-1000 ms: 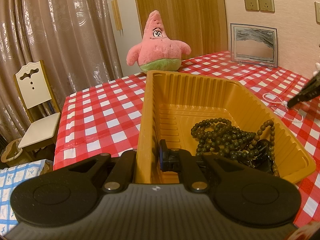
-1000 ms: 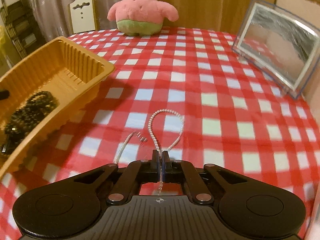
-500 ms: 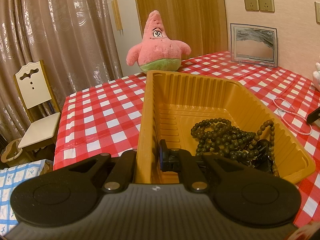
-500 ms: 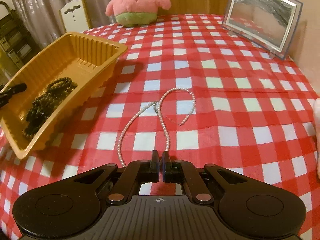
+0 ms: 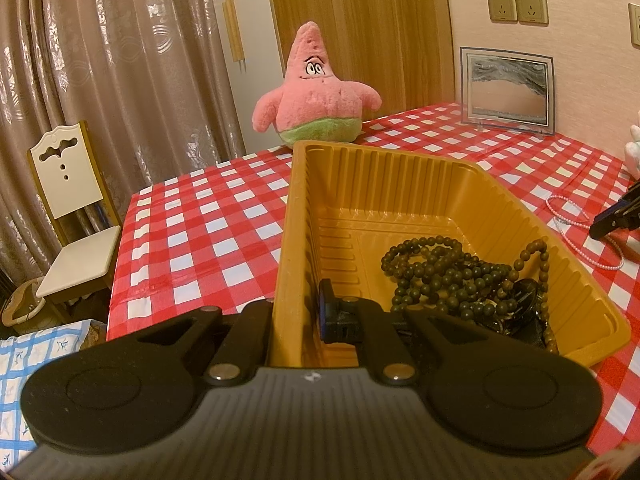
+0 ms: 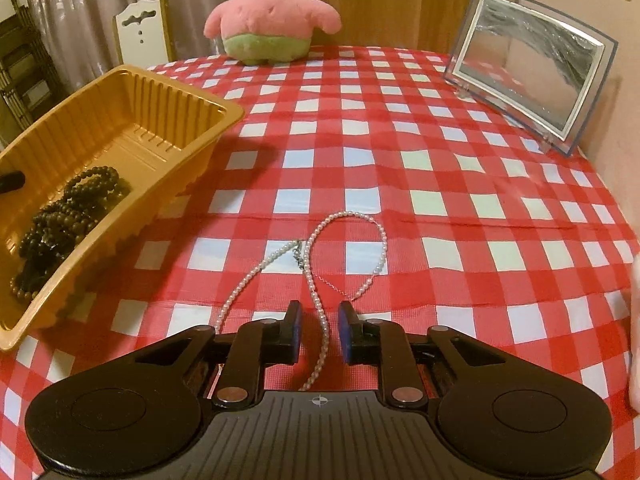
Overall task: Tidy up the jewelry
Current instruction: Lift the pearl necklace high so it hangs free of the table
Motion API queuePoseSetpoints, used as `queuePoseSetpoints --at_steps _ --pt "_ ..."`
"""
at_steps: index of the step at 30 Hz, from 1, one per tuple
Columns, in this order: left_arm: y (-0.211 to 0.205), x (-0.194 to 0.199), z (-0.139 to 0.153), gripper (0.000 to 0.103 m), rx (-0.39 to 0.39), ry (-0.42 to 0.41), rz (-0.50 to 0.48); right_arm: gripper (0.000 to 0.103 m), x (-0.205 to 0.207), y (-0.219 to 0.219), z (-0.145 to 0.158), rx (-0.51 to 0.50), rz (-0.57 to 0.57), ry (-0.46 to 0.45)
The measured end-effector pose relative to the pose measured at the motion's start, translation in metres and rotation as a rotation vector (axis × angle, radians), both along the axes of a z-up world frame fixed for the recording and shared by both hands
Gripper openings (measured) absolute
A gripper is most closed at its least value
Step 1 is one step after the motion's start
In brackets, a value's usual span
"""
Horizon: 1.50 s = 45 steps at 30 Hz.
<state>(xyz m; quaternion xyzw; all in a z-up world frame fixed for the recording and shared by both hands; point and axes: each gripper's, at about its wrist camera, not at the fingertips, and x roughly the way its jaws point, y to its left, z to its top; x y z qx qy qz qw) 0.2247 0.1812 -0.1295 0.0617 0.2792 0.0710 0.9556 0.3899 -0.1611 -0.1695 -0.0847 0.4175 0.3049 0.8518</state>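
My left gripper (image 5: 298,320) is shut on the near wall of the orange plastic tray (image 5: 400,156), one finger inside and one outside. A tangle of dark bead strands (image 5: 440,268) lies in the tray's near end. To its right a pearl necklace (image 6: 348,214) lies looped on the red checked tablecloth. The jaws of my right gripper (image 6: 320,320) are opening, and one strand of the necklace runs between the pads without being pressed. The left wrist view shows the necklace (image 5: 568,216) and a right fingertip (image 5: 612,218) beside the tray.
A pink star plush (image 6: 272,12) sits at the table's far edge. A clear-framed picture (image 6: 528,80) stands at the back right. A white chair (image 5: 68,184) is beyond the table's left edge. Something white (image 6: 634,320) shows at the right border.
My right gripper, shut on the pearl strand before, has drawn back towards the near edge and its jaws have parted. The necklace now rests loose on the cloth. My left gripper has not moved.
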Motion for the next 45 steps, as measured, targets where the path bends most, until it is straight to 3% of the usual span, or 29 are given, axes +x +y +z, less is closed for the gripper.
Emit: queuePoseSetpoints --at_steps 9,12,19,32,45 --pt "-0.001 0.0 0.0 0.007 0.001 0.0 -0.001 0.016 -0.003 0.004 -0.001 -0.035 0.017 -0.029" --pt "-0.001 0.0 0.0 0.007 0.001 0.0 -0.001 0.002 -0.003 0.004 -0.001 -0.049 0.023 -0.036" --pt "-0.001 0.0 0.0 0.007 0.002 0.0 -0.001 0.002 -0.002 0.001 0.007 -0.023 0.001 -0.009" --pt "-0.002 0.0 0.0 0.007 0.001 0.0 -0.001 0.002 -0.003 -0.031 0.109 0.218 -0.062 -0.078" --pt "-0.003 0.001 0.0 0.007 0.001 -0.002 -0.003 0.002 -0.013 -0.031 0.176 0.296 -0.036 -0.135"
